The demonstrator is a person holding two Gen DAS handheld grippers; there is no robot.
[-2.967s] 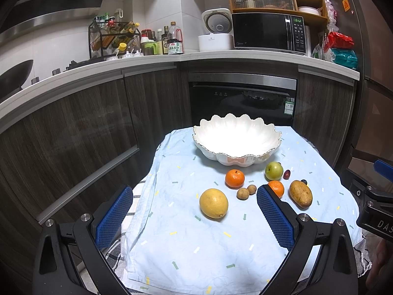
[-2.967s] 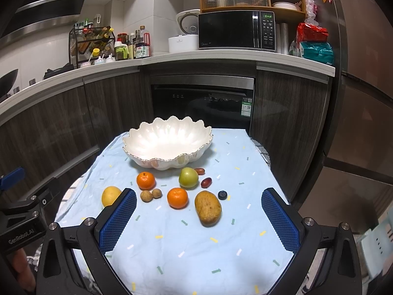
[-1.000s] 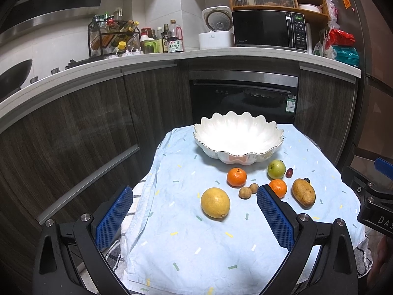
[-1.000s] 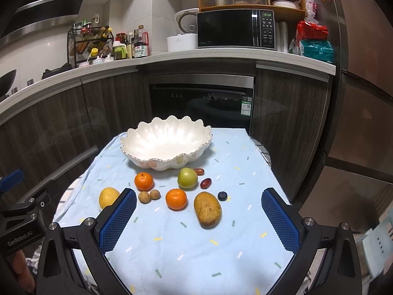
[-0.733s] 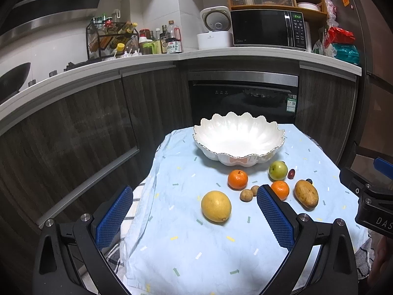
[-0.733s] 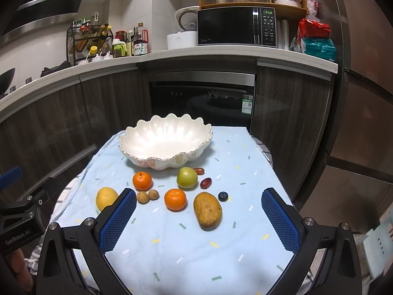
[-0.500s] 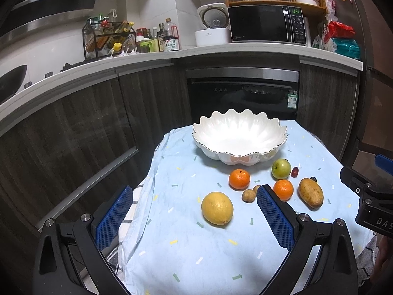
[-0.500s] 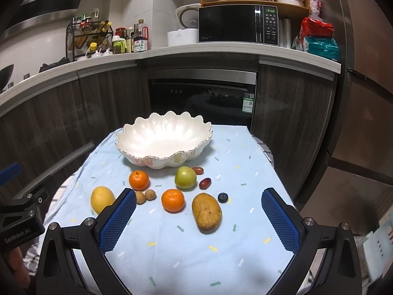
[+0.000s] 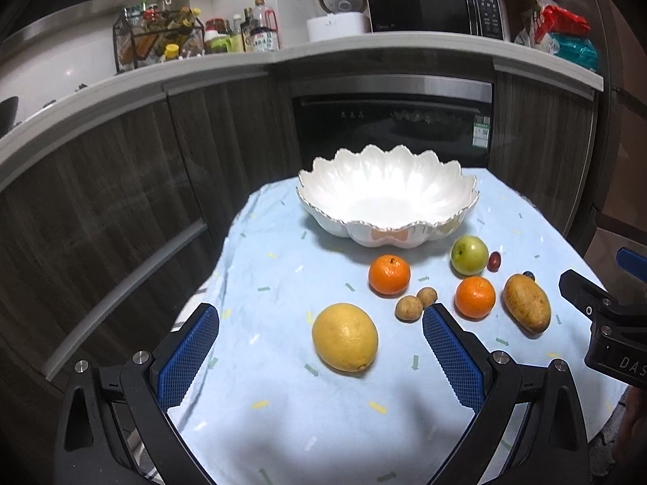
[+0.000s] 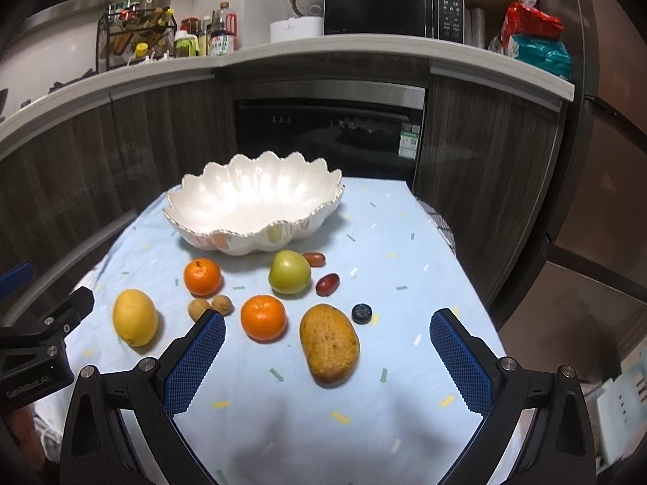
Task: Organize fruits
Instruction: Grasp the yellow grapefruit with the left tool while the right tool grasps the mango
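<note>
No fruit is sorted yet: the white bowl [image 9: 388,198] at the far side stands empty, all fruit including the lemon [image 9: 345,337] and mango [image 10: 329,343] lies near on the cloth, and both the left gripper [image 9: 319,351] and the right gripper [image 10: 327,359] hover spread wide and unloaded.

Both wrist cams sit low at the near table edge, facing the counter. Left view sits further left, lemon [image 9: 345,337] centre frame; right view further right, mango [image 10: 329,343] centre. Both share the bowl [image 9: 388,198] and fruit row, close range.
</note>
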